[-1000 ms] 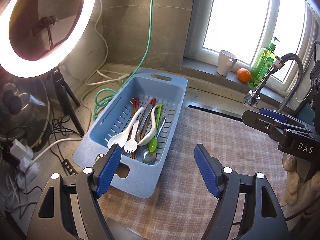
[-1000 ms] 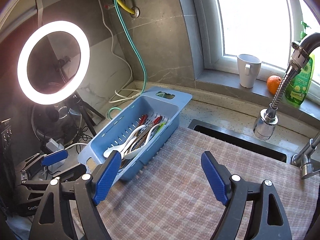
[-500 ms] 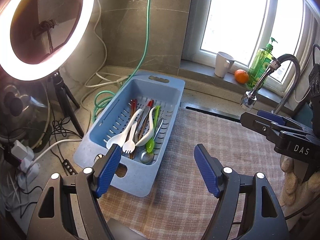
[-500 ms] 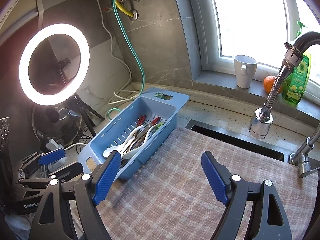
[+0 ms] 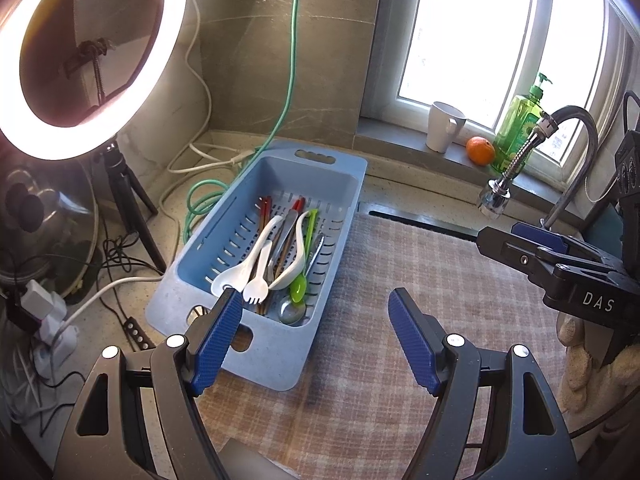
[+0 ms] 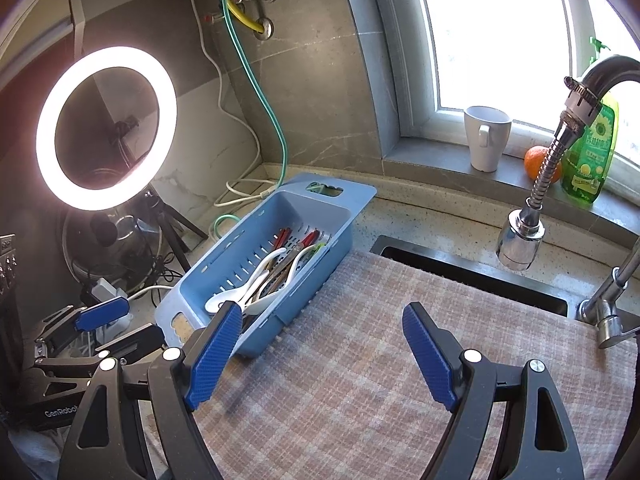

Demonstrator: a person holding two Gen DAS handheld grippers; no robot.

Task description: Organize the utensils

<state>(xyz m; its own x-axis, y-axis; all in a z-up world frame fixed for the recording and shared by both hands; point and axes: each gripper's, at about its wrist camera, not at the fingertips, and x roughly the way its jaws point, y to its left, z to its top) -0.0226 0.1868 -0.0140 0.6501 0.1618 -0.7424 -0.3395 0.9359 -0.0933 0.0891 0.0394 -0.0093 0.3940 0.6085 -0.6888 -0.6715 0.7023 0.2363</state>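
Over the last second both of your grippers have lifted and pulled back a little, so the blue basket now sits lower and smaller ahead of them, and the faucet has slid further right in the right view.

Your left gripper stands wide and holds nothing; your right gripper is likewise spread wide and empty, hovering over the checked cloth.

The utensils lie heaped together in the basket, ahead and slightly left of the left gripper's fingers: white spoons, a white fork, a green spoon, a metal spoon and red-ended chopsticks.

This would fit either utensils waiting to be sorted out onto the cloth, or utensils already gathered into the basket. I cannot tell which from here, so hold both grippers clear above the cloth.
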